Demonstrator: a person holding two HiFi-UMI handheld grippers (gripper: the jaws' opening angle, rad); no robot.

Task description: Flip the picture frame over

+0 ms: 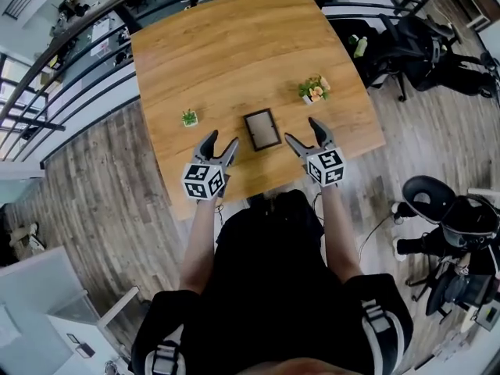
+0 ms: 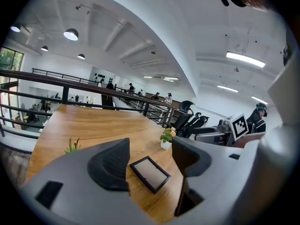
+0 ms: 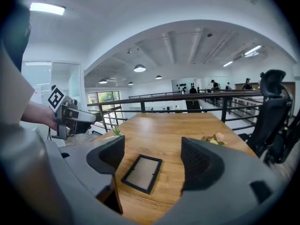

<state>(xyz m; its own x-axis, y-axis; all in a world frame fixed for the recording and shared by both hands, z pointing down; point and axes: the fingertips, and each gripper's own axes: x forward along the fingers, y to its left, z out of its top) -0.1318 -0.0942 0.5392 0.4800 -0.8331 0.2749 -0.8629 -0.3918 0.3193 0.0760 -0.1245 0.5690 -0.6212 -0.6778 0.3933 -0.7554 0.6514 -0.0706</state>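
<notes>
A small black picture frame (image 1: 262, 130) lies flat on the wooden table (image 1: 226, 45), near its front edge. It also shows between the jaws in the left gripper view (image 2: 150, 174) and the right gripper view (image 3: 142, 173). My left gripper (image 1: 218, 144) hovers just left of the frame, jaws apart and empty. On the frame's other side my right gripper (image 1: 305, 132) is likewise open with nothing in it. Neither gripper touches the frame.
A small green plant (image 1: 189, 118) stands left of the frame and a flowering plant in a white pot (image 1: 313, 90) to its right. A railing (image 1: 70, 61) runs behind the table. Office chairs (image 1: 414, 37) stand on the floor at right.
</notes>
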